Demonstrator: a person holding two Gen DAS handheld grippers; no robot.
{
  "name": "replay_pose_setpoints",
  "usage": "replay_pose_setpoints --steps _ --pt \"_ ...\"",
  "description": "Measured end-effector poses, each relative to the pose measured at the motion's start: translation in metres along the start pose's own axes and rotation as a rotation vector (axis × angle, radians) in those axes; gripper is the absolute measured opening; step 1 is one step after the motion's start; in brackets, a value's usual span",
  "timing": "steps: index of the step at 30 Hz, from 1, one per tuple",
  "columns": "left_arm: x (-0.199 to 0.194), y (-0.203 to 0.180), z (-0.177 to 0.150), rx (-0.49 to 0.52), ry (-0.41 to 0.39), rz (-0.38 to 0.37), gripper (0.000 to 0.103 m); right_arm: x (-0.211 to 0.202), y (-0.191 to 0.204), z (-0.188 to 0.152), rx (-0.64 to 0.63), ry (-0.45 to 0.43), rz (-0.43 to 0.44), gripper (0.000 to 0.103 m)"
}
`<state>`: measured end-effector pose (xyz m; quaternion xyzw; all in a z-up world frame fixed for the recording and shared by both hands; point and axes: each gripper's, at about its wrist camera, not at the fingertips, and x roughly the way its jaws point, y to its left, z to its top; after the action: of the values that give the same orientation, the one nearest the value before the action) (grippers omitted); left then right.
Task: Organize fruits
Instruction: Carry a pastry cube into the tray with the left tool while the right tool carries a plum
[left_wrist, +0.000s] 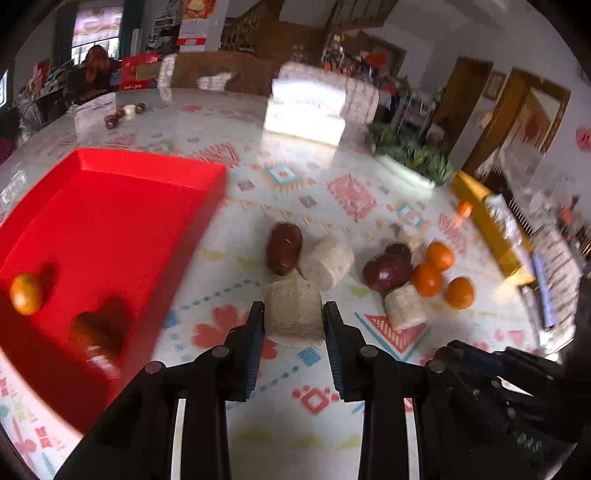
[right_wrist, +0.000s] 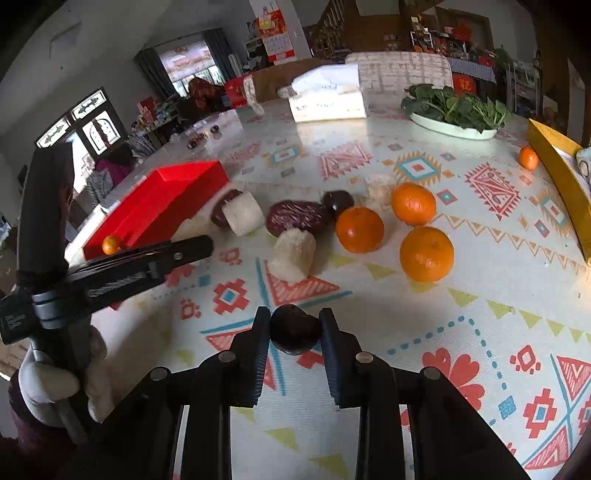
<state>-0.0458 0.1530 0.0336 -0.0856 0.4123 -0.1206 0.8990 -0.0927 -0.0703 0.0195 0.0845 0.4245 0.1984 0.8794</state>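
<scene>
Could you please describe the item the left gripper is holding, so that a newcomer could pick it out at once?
Start at the red tray on the patterned table; just to its right lies a loose cluster of fruit. The nearest piece is a pale, rough-skinned cylinder clamped in the left gripper. Its neighbours, a dark red fruit and a similar pale cylinder, lie untouched behind it.

Each hand-held gripper (right_wrist: 294, 328) is black with blue ribbed pads and round grey pivot pins; a white fuzzy glove (right_wrist: 51, 384) wraps one handle.
</scene>
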Motion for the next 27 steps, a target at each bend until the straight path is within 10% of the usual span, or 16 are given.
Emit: replay_pose_setpoints --steps 13,27 --pt "-0.065 0.124 0.032 -0.157 -0.127 0.091 0.031 0.016 0.055 0.065 0.148 0.043 0.401 0.03" --pt "-0.022 0.203 0.053 -0.259 -0.024 0.139 0.031 0.137 0.169 0.101 -0.039 0.181 0.278 0.031"
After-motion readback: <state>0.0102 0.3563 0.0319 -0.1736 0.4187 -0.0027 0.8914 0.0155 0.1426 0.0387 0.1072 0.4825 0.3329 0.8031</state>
